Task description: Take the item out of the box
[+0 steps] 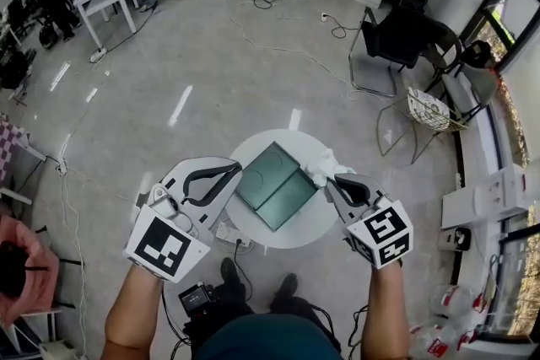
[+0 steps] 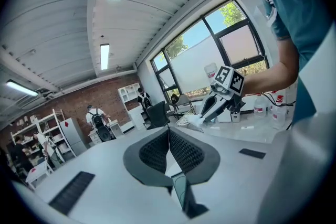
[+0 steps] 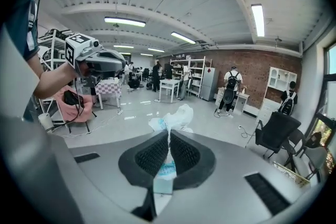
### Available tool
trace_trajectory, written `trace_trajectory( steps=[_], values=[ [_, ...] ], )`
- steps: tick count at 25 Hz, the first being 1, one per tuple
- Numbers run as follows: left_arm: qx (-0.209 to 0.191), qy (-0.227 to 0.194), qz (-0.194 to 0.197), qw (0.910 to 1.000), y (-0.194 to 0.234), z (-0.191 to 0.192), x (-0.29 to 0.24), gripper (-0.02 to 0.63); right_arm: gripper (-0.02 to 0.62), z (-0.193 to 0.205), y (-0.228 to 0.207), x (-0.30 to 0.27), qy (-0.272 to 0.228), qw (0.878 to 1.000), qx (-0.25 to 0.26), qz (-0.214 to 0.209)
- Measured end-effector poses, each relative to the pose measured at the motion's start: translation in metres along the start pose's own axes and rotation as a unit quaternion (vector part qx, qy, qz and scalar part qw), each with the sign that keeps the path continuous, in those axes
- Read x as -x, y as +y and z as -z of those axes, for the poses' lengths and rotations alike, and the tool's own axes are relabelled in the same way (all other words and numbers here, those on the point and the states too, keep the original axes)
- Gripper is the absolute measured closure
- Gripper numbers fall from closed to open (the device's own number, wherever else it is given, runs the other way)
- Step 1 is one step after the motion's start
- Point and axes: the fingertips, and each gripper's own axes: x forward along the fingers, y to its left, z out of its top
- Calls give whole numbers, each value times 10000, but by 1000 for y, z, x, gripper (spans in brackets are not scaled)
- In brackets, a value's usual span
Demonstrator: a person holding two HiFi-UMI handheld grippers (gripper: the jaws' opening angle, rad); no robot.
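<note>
Right gripper (image 1: 333, 184), just right of the open green box (image 1: 274, 185), has its jaws clenched on the white plastic-wrapped item (image 1: 323, 167), which is out of the box by its right corner. Only that gripper's own view shows the blue print on the item pinched between the pads. Left gripper (image 1: 229, 173) is off the box's left edge; its own view shows the jaws pressed together on nothing. The box sits on a round white table (image 1: 295, 239), with open floor all round.
</note>
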Motion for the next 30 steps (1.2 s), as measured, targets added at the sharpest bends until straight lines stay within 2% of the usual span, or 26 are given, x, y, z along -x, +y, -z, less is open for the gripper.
trace_trajectory(
  steps=[13,17,21,24,27,30],
  values=[
    [-373,-399,-204,9983,-29,-78,57,584,554,-78,33,108,-881,9955,242,254],
    [-436,-518,-240,9974,-17,-87,81,584,554,-103,47,117,-1042,9937,289,306],
    [-497,-600,-293,9965,-38,-106,77,584,554,-100,43,149,-1240,9914,292,286],
    [-543,-654,-325,9959,-60,-113,73,584,554,-95,46,173,-1550,9876,213,112],
    [-552,-699,-339,9954,-61,-118,81,584,554,-108,59,186,-1870,9822,16,-150],
    [-539,-718,-356,9953,-60,-122,92,586,554,-117,67,194,-1887,9820,64,-112]
  ],
)
